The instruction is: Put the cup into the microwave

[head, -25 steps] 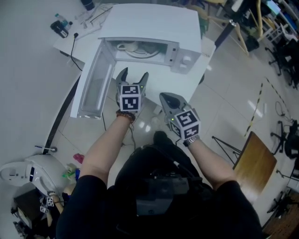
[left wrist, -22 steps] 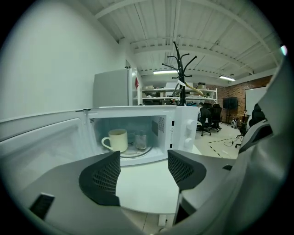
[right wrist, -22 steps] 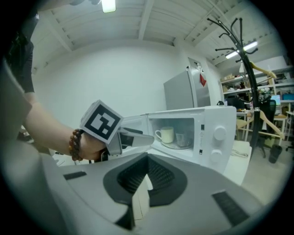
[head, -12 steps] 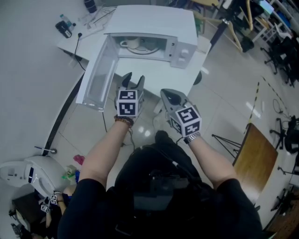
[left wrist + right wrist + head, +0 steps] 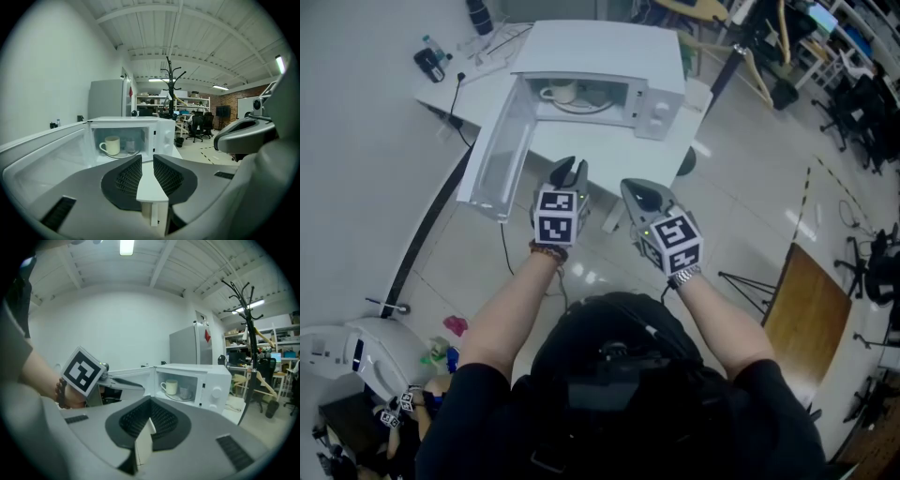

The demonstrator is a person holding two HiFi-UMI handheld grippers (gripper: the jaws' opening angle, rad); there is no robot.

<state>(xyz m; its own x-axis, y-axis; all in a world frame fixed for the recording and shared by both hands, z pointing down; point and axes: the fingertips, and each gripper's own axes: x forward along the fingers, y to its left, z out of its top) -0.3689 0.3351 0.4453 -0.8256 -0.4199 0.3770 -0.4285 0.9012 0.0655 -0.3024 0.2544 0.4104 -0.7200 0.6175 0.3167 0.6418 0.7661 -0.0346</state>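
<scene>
Handling, by judgement: cup (image 5: 111, 145) looks like glazed ceramic. Stiff, fairly heavy for its size, slick on the wall, and it would chip or crack if knocked on the cavity edge. Best hold would be across the rim and wall with 1 finger inside and 1 outside, or on the handle, which faces left in the left gripper view. The handle loop looks narrow for these wide fingers.

Look: cream or off-white, plain, squat cylinder with 1 loop handle, upright. Contents not visible.

Layout, left to right:
- Microwave door (image 5: 492, 159) swung fully open to the left, over the near-left edge of the white tabletop (image 5: 609, 155).
- Cup stands inside the microwave (image 5: 609, 47), on the left part of the glass turntable, so the task looks done as far as placing goes.
- Just right of the cup, a small greyish vessel (image 5: 130, 145). Cannot tell what it is, or whether the 2 touch.
- Control panel with a round knob on the microwave's right face.

Grippers, both held near the person, well apart from the microwave:
- Left gripper (image 5: 571, 169): fingers nearly together with a narrow slit between them. They have just been closing, with nothing between them.
- Right gripper (image 5: 639, 194): fingers fully together, empty.
</scene>
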